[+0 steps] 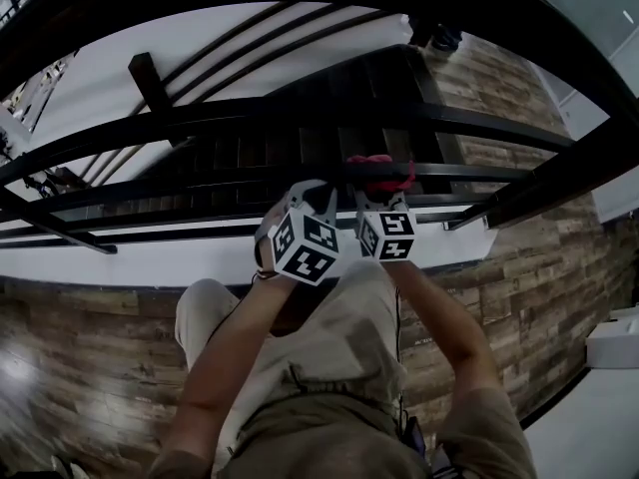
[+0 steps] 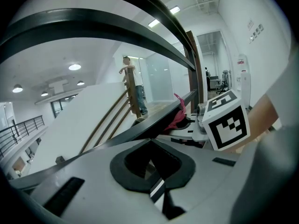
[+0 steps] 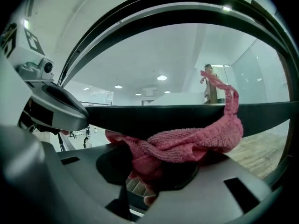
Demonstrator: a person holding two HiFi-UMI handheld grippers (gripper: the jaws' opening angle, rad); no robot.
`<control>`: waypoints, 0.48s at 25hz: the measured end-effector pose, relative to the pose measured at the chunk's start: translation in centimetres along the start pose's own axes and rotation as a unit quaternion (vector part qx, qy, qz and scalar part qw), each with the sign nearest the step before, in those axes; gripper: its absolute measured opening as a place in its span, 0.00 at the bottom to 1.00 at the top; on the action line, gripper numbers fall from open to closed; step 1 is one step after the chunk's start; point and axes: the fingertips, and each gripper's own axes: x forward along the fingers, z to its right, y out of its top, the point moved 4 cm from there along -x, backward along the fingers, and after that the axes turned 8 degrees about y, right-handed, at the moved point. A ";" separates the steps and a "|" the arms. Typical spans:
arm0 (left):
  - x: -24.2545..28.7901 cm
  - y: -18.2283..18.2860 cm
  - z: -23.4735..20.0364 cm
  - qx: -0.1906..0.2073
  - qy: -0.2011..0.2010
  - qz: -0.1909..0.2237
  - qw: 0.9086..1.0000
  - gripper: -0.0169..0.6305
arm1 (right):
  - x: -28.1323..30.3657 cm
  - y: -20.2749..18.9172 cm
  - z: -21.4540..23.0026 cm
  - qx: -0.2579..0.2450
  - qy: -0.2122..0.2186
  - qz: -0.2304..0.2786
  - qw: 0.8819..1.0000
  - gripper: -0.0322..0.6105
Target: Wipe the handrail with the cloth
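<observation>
Red terry cloth (image 3: 187, 141) is clamped in the right gripper (image 3: 140, 183). It is bunched between the jaws, and a loose tail rises toward two o'clock in the right gripper view. The wad lies against the dark handrail (image 3: 154, 118), which crosses at twelve o'clock of the jaws.

In the head view the left gripper (image 1: 308, 206) sits just beside the right one, at its nine o'clock. Its jaws are together with nothing between them. Its tip is near the same rail, but whether it touches cannot be told.

Step in hand, as judged: the wiping stroke itself, since cloth and rail are already in contact and the grip is made.

The next move calls for sliding the cloth along the rail with a firm clamp and steady pressure into the bar, so that the wad rubs and does not skate off. The loose tail may catch or fold under. The empty left gripper has no evident part in the stroke beyond staying clear of the path.

Containers: only a white box (image 1: 611, 339) shows, at four o'clock on the head view's edge, well apart from the rail. Its contents cannot be seen.
</observation>
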 end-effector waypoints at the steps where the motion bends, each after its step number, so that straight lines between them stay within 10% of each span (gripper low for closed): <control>1: 0.3 0.0 0.1 -0.001 -0.001 0.001 1.000 0.05 | 0.1 -0.2 0.2 0.001 -0.002 -0.002 1.000 0.25; 12: -0.4 -1.7 -1.8 0.011 0.041 -0.010 0.999 0.05 | 2.3 -0.4 -2.4 0.009 0.015 -0.008 1.000 0.25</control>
